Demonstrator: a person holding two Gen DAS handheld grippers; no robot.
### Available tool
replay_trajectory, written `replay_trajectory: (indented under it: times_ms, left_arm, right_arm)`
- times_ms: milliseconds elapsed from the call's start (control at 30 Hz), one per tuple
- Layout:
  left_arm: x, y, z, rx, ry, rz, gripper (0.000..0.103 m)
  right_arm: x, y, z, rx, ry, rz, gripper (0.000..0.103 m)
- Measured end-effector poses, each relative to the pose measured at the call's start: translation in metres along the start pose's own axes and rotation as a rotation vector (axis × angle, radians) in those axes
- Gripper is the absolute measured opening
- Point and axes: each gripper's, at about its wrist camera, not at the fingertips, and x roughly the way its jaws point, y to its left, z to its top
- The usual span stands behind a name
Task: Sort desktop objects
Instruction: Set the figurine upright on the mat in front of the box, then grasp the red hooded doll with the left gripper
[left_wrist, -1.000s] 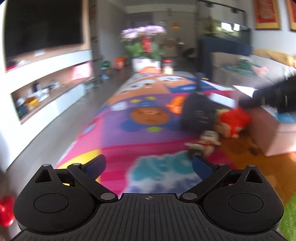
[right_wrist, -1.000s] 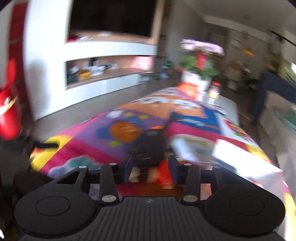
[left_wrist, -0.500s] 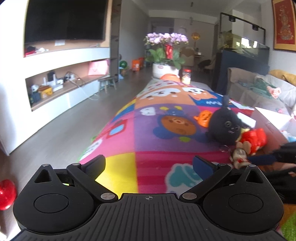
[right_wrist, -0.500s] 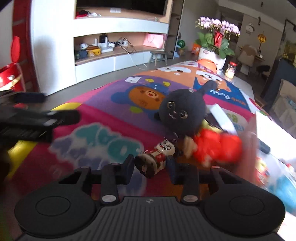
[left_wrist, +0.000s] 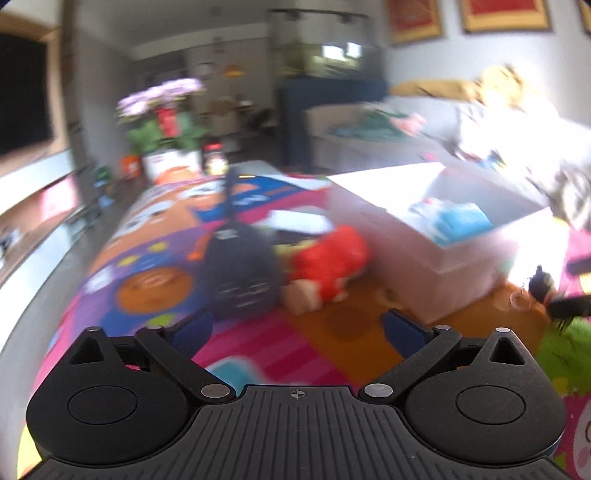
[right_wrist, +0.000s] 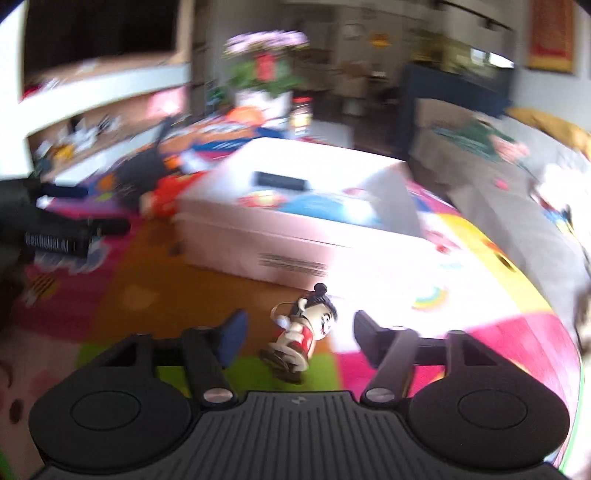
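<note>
With the right gripper (right_wrist: 297, 338) just opened around the small red-bodied, dark-haired figurine (right_wrist: 301, 341), untouched, near the white open box (right_wrist: 291, 254): release step; next, left gripper (left_wrist: 295, 330), open and empty, toward the black round plush (left_wrist: 240, 275).

Your two fisheye views are smeared by motion blur; daylight from the right blows out the white box (right_wrist: 295, 236), and edges curve.

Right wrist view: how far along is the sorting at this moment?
Done: the white box already holds a few items. In hand: the right gripper has just been opening, and the small figurine lies between its pads untouched, outside the box. Left: the black plush and red plush lie on the mat; the left gripper is empty.
</note>
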Motion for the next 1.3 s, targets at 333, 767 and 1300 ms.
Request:
replay_trajectory:
  times_ms: [333, 767, 1300]
  left_arm:
    - [0.054, -0.028, 0.016, 0.180, 0.026, 0.065, 0.075]
    - [-0.008, -0.024, 0.005, 0.118, 0.088, 0.002, 0.045]
    - [-0.070, -0.052, -0.017, 0.088, 0.104, -0.193, 0.068]
  right_arm:
    - [0.008, -0.036, -0.022, 0.280, -0.009, 0.041, 0.098]
    - [0.007, -0.043, -0.026, 0.336, -0.025, 0.051, 0.101]
    - [0.009, -0.038, -0.027, 0.325, -0.020, 0.030, 0.103]
